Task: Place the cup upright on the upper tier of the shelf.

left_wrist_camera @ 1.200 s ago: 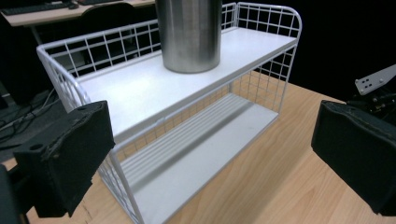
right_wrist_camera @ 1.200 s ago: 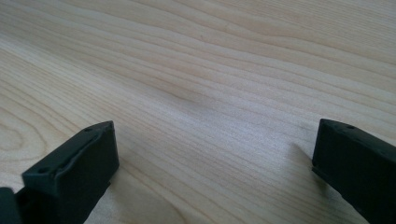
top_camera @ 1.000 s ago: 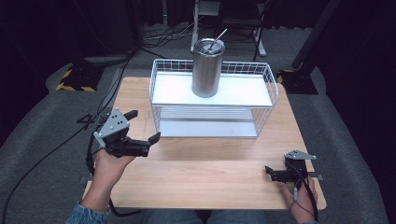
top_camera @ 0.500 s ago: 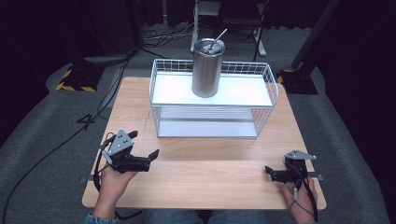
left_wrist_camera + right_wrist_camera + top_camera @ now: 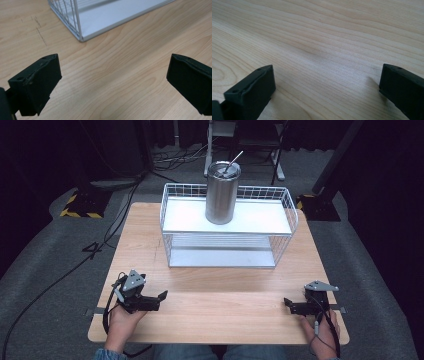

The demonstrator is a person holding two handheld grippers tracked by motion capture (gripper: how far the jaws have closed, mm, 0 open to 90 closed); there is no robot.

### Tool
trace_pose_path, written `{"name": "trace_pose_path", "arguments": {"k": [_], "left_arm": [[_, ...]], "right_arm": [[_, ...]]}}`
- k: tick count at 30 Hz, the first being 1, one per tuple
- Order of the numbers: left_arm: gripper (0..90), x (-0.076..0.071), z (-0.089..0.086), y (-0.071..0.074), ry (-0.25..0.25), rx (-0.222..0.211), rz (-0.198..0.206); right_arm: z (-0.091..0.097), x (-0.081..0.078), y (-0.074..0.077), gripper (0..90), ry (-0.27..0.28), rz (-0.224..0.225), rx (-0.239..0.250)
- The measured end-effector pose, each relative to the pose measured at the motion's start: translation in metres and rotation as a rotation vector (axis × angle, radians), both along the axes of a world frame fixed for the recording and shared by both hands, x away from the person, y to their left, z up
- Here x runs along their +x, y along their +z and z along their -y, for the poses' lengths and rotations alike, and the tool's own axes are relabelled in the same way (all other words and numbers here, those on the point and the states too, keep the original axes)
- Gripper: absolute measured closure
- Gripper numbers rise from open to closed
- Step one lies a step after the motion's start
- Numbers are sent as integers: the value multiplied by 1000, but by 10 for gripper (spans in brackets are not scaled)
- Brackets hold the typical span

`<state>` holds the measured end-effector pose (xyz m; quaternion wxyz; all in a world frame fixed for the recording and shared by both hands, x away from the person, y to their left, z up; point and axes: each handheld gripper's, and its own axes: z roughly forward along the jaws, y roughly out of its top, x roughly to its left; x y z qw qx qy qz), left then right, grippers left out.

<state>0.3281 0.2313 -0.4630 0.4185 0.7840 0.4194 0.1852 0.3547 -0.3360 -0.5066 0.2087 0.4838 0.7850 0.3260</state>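
That steel tumbler point(image 5: 222, 195) on the wire rack's point(image 5: 280, 251) top shelf near the desk's point(image 5: 230, 305) far edge looks heavy, rigid and slick, so I'd squeeze mid-body; left claw point(image 5: 161, 296) and right claw point(image 5: 287, 302) both sit spread, empty, at the near corners.

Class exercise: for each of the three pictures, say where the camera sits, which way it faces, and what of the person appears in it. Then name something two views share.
High view: above the near edge, looking forward and down on the table, rack and tumbler; both hands, left gripper, right gripper.
Left gripper view: low, looking along its open jaws to the rack's corner.
Right gripper view: low, facing bare wood between open jaws.
Shared: the rack, in the high and left gripper views.
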Motion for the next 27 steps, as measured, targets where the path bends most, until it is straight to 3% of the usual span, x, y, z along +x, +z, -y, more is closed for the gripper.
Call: {"name": "trace_pose_path", "arguments": {"k": [10,23,27], "left_arm": [[9,3,5,-20,-2,78,-64],[9,8,10,-37,1,156,-156],[9,9,10,-42,4,182,-163]], "right_arm": [[0,0,0,5,0,0,0],[0,0,0,5,0,0,0],[0,0,0,5,0,0,0]]}}
